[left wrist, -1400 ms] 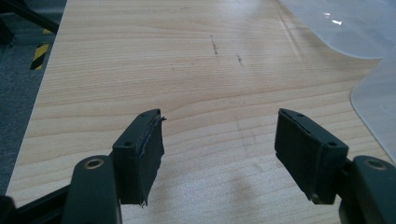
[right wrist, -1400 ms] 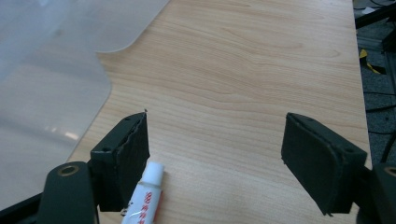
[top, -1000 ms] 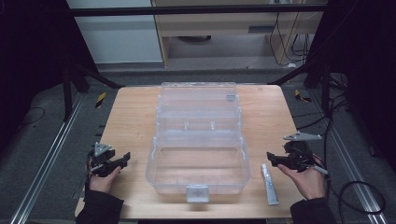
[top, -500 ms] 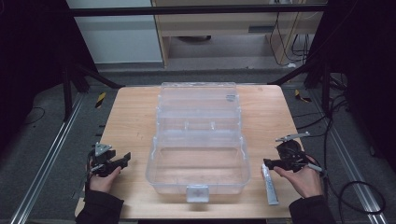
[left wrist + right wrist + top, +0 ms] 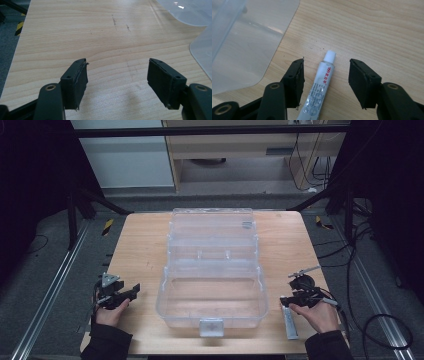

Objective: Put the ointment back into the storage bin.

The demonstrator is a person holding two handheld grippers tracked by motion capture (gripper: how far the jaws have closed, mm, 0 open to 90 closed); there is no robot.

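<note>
**Tongs astride the tube**

The right tongs (image 5: 325,82) stood spread, jaws either side of a white tube (image 5: 322,85) lying on the worktop (image 5: 145,250) beside the clear box (image 5: 212,285). The left tongs (image 5: 117,85) gaped, empty.

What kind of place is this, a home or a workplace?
Probably a lab or workshop, not a home: a bare wooden table on a dark frame, loose cables on the grey floor, and floor rails beside the table.

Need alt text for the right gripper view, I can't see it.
A small white tube lies on the wooden table between the open jaws of the right gripper, untouched. A clear plastic box sits at upper left.
</note>
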